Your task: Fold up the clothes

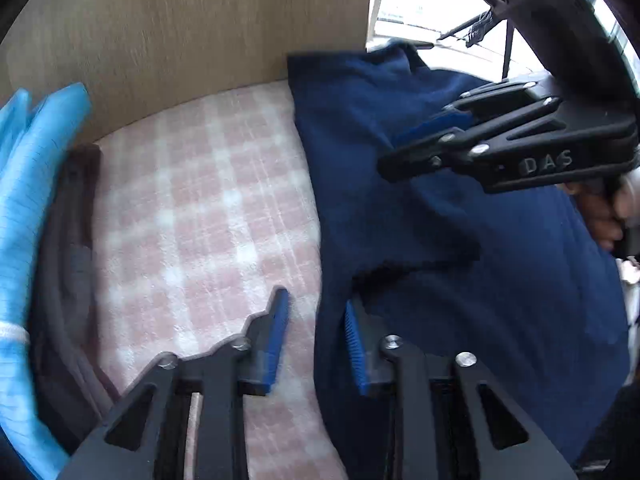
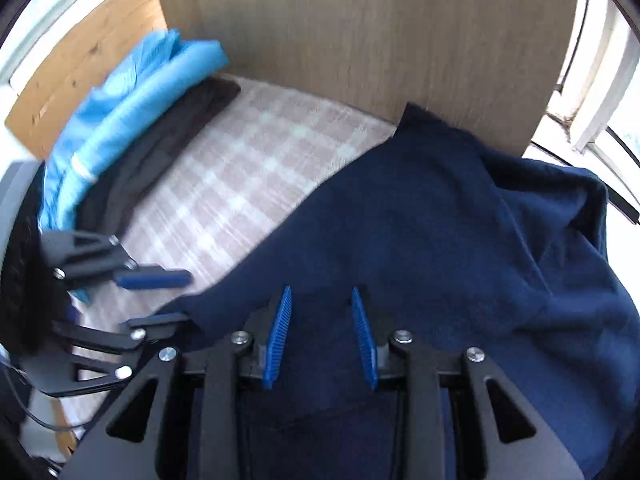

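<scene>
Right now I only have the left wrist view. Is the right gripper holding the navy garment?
Observer: No. The right gripper is open above the navy garment, with nothing pinched between its pads.
Operator: Does the garment reach the back panel?
Observer: Yes, one corner stands up against the wooden panel.
Operator: What is behind the light blue clothing?
Observer: An orange-toned wooden board behind the light blue clothing.

One navy garment (image 2: 460, 216), one light blue garment (image 2: 132, 92), one dark folded garment (image 2: 160, 140), two tongs (image 1: 316, 336) (image 2: 322, 336)
</scene>
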{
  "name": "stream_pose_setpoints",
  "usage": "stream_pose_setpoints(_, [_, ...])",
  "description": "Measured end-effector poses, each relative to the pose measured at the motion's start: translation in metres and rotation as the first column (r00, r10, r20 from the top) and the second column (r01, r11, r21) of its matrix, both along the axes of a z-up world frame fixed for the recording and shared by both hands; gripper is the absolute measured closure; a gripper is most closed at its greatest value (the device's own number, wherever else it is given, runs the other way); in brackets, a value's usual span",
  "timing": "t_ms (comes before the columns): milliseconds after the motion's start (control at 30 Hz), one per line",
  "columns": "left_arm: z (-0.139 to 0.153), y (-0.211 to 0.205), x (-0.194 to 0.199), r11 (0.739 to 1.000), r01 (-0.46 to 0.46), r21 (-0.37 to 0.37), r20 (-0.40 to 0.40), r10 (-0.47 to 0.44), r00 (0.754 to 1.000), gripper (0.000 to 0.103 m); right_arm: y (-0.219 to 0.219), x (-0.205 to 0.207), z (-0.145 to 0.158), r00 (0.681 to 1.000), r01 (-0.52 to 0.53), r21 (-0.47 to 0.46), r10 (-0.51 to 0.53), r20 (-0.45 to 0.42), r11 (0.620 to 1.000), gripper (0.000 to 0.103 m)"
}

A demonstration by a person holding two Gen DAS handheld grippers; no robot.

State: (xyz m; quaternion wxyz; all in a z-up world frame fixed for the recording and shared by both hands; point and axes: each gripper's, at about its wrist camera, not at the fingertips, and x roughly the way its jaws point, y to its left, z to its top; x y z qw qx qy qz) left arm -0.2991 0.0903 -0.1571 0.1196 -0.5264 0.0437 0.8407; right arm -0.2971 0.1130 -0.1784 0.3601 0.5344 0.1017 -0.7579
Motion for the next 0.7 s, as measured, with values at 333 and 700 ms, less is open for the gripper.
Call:
stream_pose_setpoints(333, [0.033,-0.037,0.042,0.981,-0.119,0.155,0.002,0.12,0.993,0.07,0.021,-0.023,0.014,0.984,0.141,-0.073,-0.131,0.122,0.987,0.066])
stream_pose_setpoints(700, [0.07,-0.079,0.208,0.959,-0.271,0.085,-0.002,0.273,0.962,0.067,-0.029,0.044,-0.021,0.989,-0.095,0.355,0.128,-0.073,0.93,0.064])
